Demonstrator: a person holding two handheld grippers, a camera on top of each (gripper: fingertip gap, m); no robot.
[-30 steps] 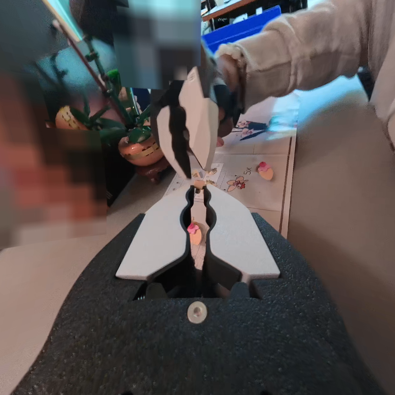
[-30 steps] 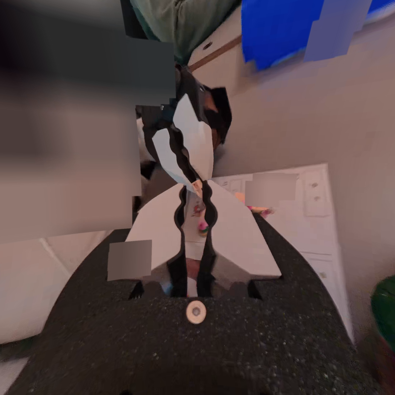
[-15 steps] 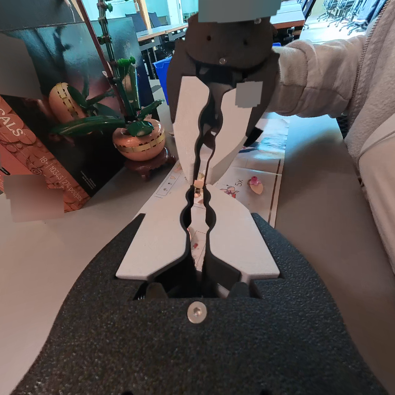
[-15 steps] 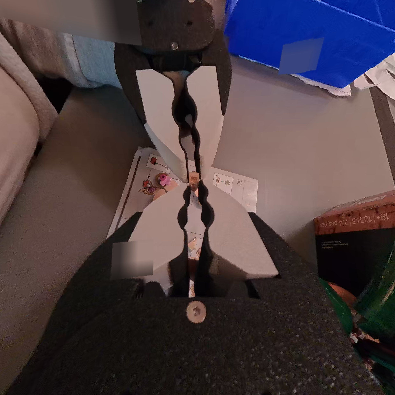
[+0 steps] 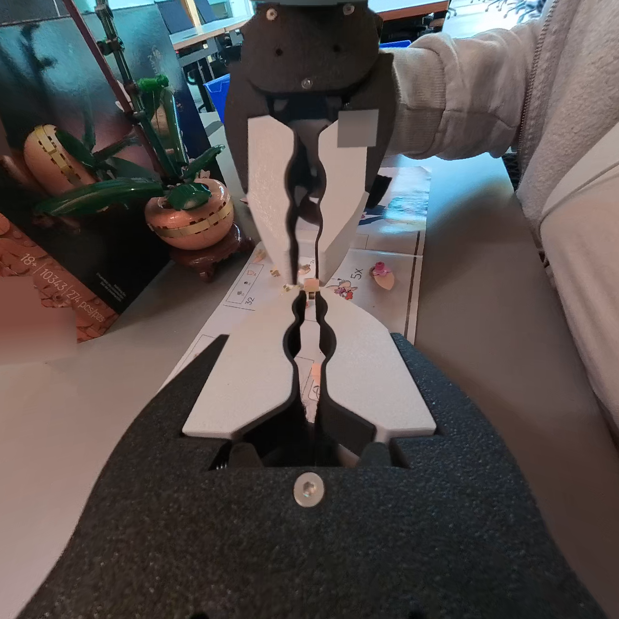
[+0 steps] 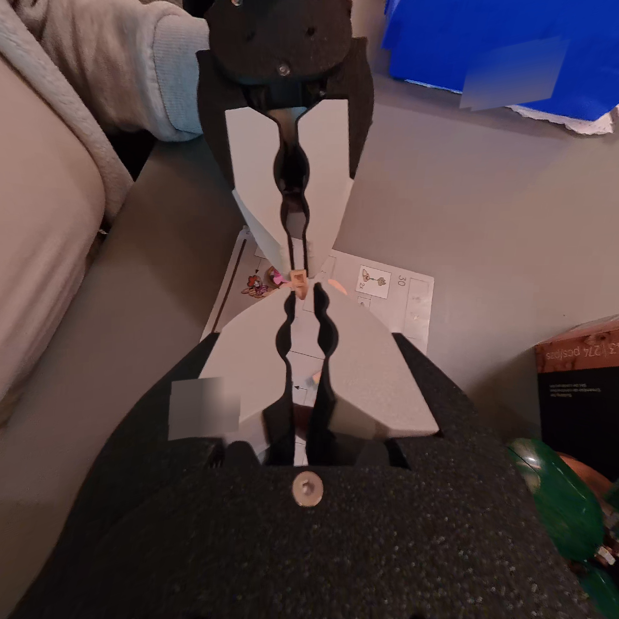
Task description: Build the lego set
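My left gripper point(image 5: 311, 295) is shut on a small tan brick point(image 5: 311, 285), held above the open instruction booklet point(image 5: 385, 264). My right gripper point(image 5: 305, 283) faces it tip to tip from the far side. In the right wrist view the left gripper point(image 6: 298, 268) pinches the tan brick point(image 6: 298, 277). A peach petal piece point(image 6: 302, 294) hangs from the brick into my right gripper point(image 6: 304, 292), whose jaws stand narrowly apart around it. A finished pink and peach flower piece point(image 5: 382, 276) lies on the booklet and also shows in the right wrist view point(image 6: 275, 276).
A built plant in a pink pot point(image 5: 191, 217) and the set's box point(image 5: 67, 234) stand left of the booklet. Small loose pieces point(image 5: 273, 271) lie on the page. A blue bin point(image 6: 485, 40) is behind. A person's sleeve point(image 5: 469, 100) and body fill the right side. Less than 4 cm separates the two grippers' tips.
Both grippers have swung from tilted to level and now face each other squarely, tips almost touching. The tan brick stays between the tips. The views are steadier than one second ago.
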